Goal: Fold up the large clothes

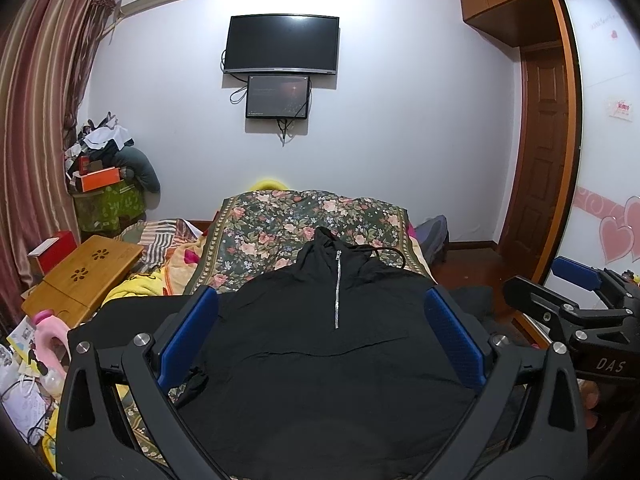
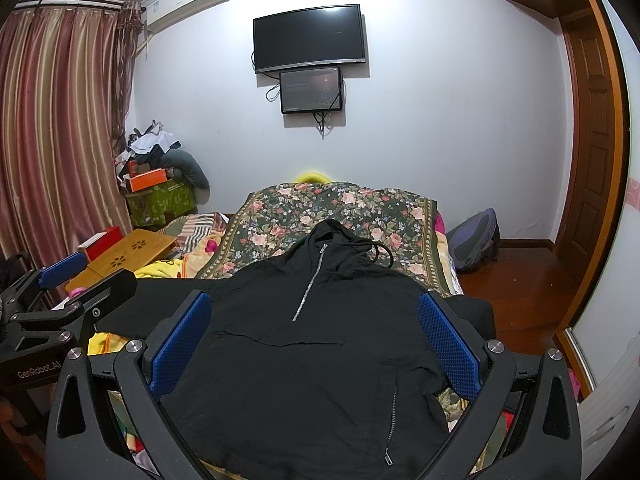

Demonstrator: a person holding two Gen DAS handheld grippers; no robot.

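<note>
A black hooded jacket (image 1: 320, 360) with a silver front zipper lies spread face up on the bed, hood toward the far wall; it also shows in the right wrist view (image 2: 312, 360). My left gripper (image 1: 322, 312) is open and empty, held above the jacket's chest. My right gripper (image 2: 314, 316) is open and empty, held above the jacket's middle. The right gripper (image 1: 576, 304) shows at the right edge of the left wrist view. The left gripper (image 2: 68, 292) shows at the left edge of the right wrist view.
A floral blanket (image 1: 280, 232) covers the bed beyond the hood. A wooden lap table (image 1: 84, 276) and clutter lie on the left. A backpack (image 2: 476, 240) sits on the wood floor at the right. Two screens (image 1: 280, 44) hang on the far wall.
</note>
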